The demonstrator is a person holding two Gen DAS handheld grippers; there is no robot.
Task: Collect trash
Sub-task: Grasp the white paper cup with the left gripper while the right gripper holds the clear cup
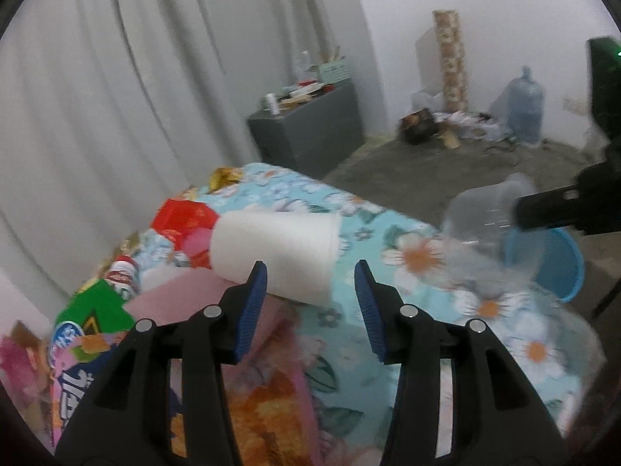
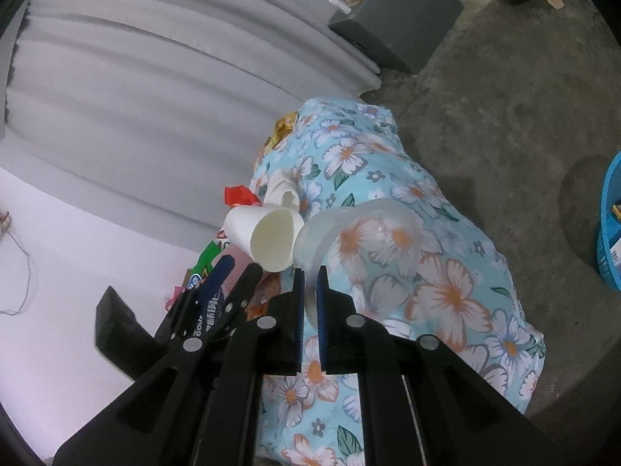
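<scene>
Your right gripper (image 2: 309, 295) pinches the clear plastic cup (image 2: 361, 240) by its rim, ready for the blue basket (image 2: 609, 233) at three o'clock. Your left gripper (image 1: 310, 283) gapes half-wide and empty at the white foam cup (image 1: 275, 256), lying on its side at twelve o'clock.

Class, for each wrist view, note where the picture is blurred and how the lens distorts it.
Left wrist view: motion blur smears the clear plastic cup and the right claw holding it; the white foam cup is soft-edged; dark fisheye rim. Right wrist view: sharper overall; the curtain bows strongly; corners black.
</scene>
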